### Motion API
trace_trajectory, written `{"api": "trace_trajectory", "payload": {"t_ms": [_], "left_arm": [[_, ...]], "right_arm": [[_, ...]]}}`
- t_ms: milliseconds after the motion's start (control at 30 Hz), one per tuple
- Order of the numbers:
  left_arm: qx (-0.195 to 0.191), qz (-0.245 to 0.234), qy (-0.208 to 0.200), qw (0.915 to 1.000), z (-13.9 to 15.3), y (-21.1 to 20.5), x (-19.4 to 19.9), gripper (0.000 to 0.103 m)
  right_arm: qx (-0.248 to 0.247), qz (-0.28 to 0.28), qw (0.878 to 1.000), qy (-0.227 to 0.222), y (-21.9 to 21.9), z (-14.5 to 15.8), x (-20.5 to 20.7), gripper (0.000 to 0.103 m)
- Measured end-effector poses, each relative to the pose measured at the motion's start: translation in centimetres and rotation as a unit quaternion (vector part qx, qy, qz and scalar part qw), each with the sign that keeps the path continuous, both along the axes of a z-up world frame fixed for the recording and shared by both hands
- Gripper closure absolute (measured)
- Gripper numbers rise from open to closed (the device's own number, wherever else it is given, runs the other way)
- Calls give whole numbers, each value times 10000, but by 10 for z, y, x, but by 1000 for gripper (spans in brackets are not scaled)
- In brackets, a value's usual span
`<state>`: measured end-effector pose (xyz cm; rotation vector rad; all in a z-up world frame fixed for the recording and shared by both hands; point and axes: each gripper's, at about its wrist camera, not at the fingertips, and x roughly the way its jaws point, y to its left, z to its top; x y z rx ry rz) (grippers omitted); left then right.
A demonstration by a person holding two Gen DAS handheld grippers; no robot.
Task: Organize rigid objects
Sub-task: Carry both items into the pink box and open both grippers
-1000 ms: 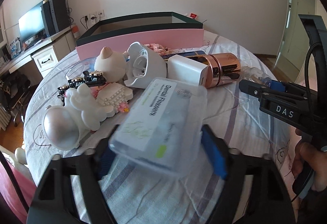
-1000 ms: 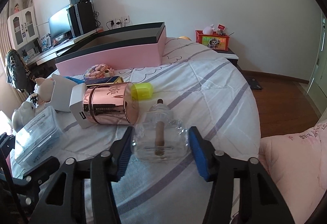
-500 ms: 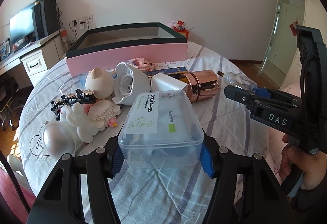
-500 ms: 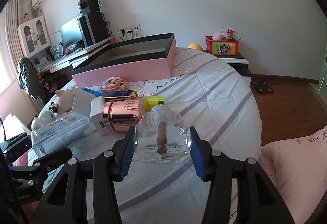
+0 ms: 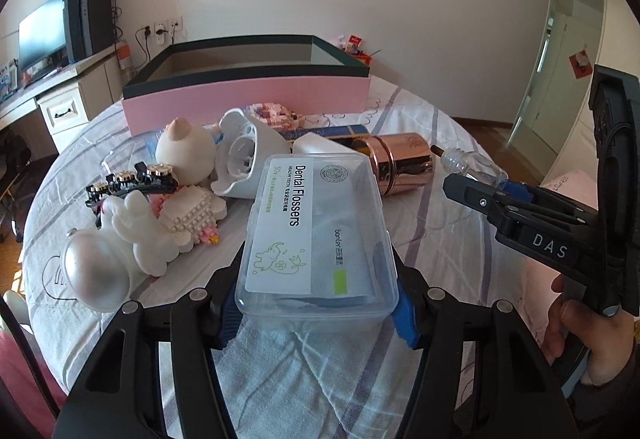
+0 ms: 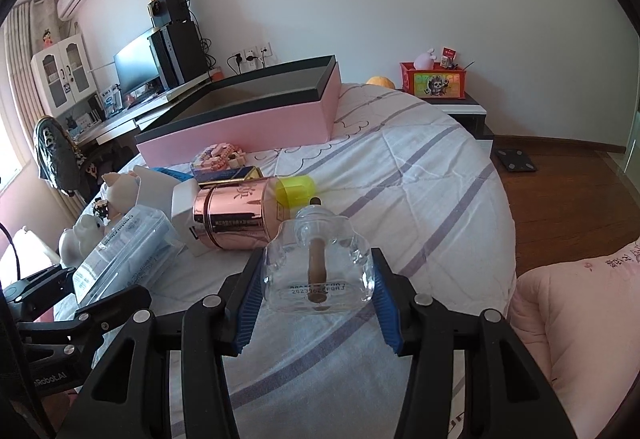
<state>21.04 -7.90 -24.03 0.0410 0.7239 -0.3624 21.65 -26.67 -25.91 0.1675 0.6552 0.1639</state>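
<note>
**Both hands loaded, box not reached yet**

My left gripper [image 5: 316, 309] has just been closing and now pinches the floss box [image 5: 316, 235] over the bed. Right gripper [image 6: 318, 303] clamps the glass bottle [image 6: 318, 263]. Pink box [image 5: 248, 95] sits well beyond the clutter. Risks: smooth bottle could slip btwn pads; floss box is gripped near its end and may tilt out.

The rose-gold canister [image 5: 402, 163] hides most of the clear glass bottle [image 5: 472, 165] in the left wrist view. The white charger block [image 5: 320, 145] is largely covered by the floss box [image 5: 316, 235], and the person's hand [image 5: 592, 343] is cut off at the right edge.
</note>
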Motion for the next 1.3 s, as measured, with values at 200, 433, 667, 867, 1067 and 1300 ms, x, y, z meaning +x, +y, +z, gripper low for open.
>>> {"api": "trace_trajectory", "payload": {"t_ms": [200,433,667,867,1067,1300], "left_arm": [[-87,60,-389,9992,29,6,6,42],[95,251,-629,9977,67,14,68,42],[607,598,-72,9963,69,23,187,42],[650,617,588,9942,47,40,256,42],[747,701,835,9912,33,43,273,41],[429,907,577,9933,49,58,251,16]], "right_arm": [[-9,120,9994,-322,3,30,4,52],[-274,493,9968,-561,29,69,52,52],[-700,833,9937,-267,69,83,146,52],[-798,1033,9908,352,91,61,212,52],[-631,1101,9886,815,93,43,238,51],[-298,786,9947,588,77,56,221,23]]}}
